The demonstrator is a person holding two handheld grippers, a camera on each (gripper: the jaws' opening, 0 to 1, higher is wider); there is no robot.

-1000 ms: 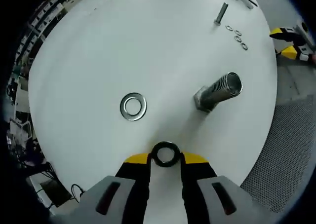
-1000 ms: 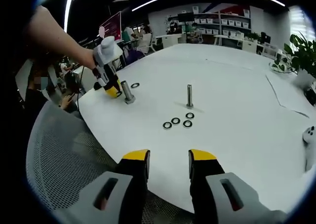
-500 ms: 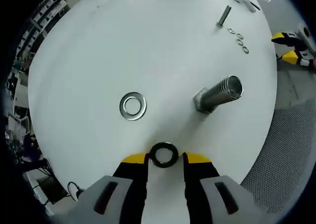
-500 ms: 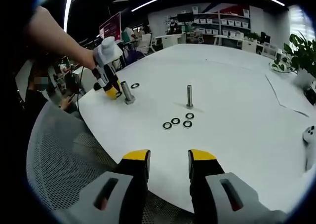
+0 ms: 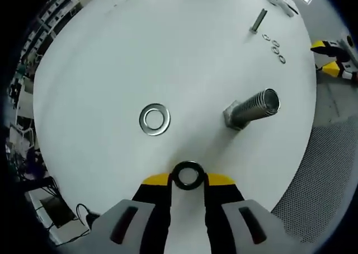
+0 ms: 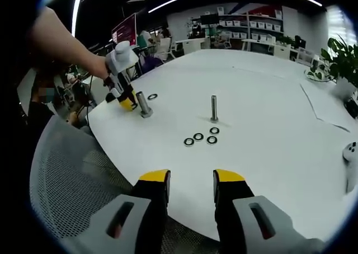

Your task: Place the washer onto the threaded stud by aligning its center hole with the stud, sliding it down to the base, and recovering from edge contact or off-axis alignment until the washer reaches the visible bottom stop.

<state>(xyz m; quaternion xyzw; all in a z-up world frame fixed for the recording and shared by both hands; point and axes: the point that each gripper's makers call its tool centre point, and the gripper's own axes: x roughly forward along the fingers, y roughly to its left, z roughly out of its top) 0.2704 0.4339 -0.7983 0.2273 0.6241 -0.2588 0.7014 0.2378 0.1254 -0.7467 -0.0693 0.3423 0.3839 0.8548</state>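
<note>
My left gripper (image 5: 187,178) is shut on a dark washer (image 5: 187,175), held by its edge between the yellow fingertips above the white table (image 5: 140,47). A thick threaded stud (image 5: 253,108) stands on its hex base ahead and to the right of the held washer, apart from it. A larger silver washer (image 5: 155,119) lies flat to the left. In the right gripper view the same stud (image 6: 144,104) stands far left, with the left gripper (image 6: 127,102) beside it. My right gripper (image 6: 191,178) is open over the table edge with nothing between its jaws.
A thin stud (image 6: 214,108) stands mid-table with three small washers (image 6: 200,137) lying in front of it. Paper sheets (image 6: 330,111) lie at the right. A mesh chair (image 6: 72,175) sits below the near table edge. A person's arm (image 6: 61,41) reaches in from the left.
The left view has shifted slightly; the dark washer stays held in the left jaws. The right gripper has not moved.
</note>
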